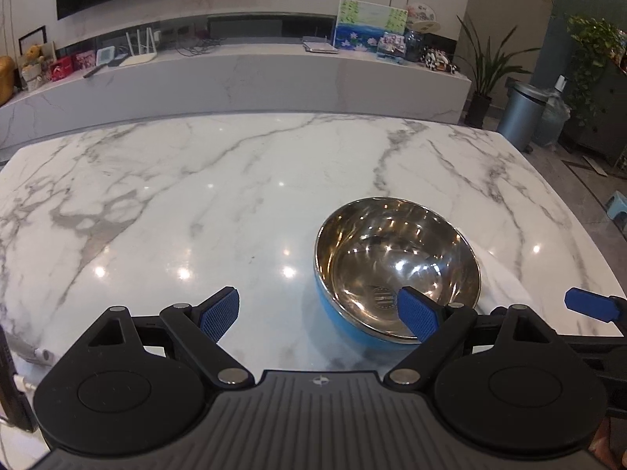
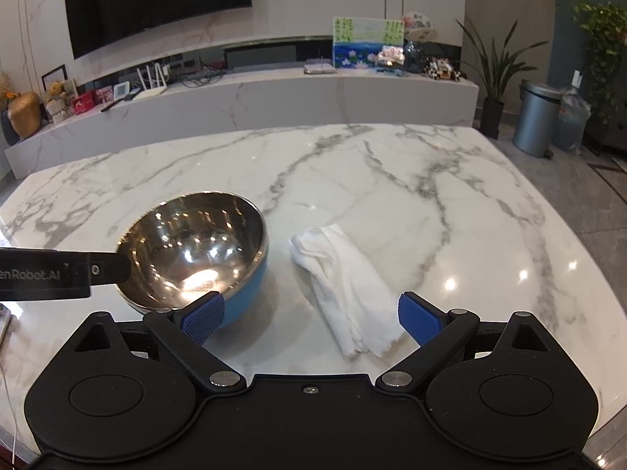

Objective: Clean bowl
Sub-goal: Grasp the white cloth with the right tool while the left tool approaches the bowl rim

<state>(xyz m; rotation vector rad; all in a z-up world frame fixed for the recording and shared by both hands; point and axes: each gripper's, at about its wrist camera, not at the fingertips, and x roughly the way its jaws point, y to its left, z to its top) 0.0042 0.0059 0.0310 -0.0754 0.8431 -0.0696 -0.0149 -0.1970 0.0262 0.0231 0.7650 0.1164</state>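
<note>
A steel bowl (image 1: 395,262) with a blue outer shell sits on the white marble table (image 1: 219,196), tilted a little. My left gripper (image 1: 318,315) is open, its right pad in front of the bowl's near rim. In the right wrist view the same bowl (image 2: 196,250) lies left of a folded white cloth (image 2: 345,290). My right gripper (image 2: 311,315) is open low over the table, with the cloth's near end between its pads and nothing held. The left gripper's black arm (image 2: 58,274) reaches in from the left to the bowl's rim.
The table (image 2: 450,203) stretches far beyond the bowl and cloth. Behind it runs a long marble TV bench (image 2: 254,98) with small items, a painting and a black screen above. A grey bin (image 2: 537,117) and potted plants (image 2: 497,78) stand on the floor at the right.
</note>
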